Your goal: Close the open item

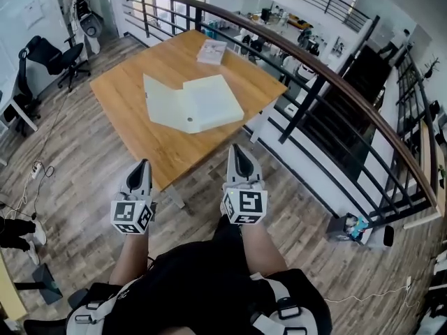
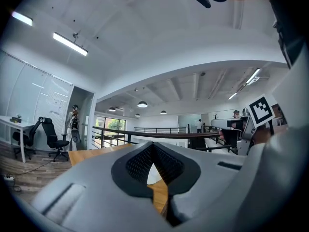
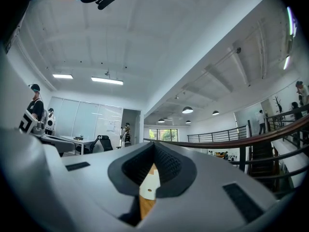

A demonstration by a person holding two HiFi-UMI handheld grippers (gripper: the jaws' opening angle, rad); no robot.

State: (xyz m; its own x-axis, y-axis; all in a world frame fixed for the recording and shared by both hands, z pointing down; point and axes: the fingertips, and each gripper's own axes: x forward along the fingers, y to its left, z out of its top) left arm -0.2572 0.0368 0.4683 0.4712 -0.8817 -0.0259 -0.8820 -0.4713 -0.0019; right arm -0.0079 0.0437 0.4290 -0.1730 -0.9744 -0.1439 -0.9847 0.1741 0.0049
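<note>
A white binder [image 1: 192,103] lies open and flat near the middle of the wooden table [image 1: 133,82], its two covers spread left and right. Both grippers hover side by side in front of the table's near corner, short of the binder. My left gripper [image 1: 143,165] is shut with nothing in it, and my right gripper [image 1: 239,149], also shut and empty, reaches just over the table's edge. In the left gripper view the jaws [image 2: 153,146] meet, with a sliver of tabletop [image 2: 159,195] below. The right gripper view shows its shut jaws [image 3: 154,146] and a strip of the binder [image 3: 148,185] behind.
A thin booklet [image 1: 211,51] lies at the table's far end. A dark railing [image 1: 328,82] with a wooden handrail curves along the right, with a drop beyond it. An office chair [image 1: 52,56] stands far left. Wood floor surrounds the table.
</note>
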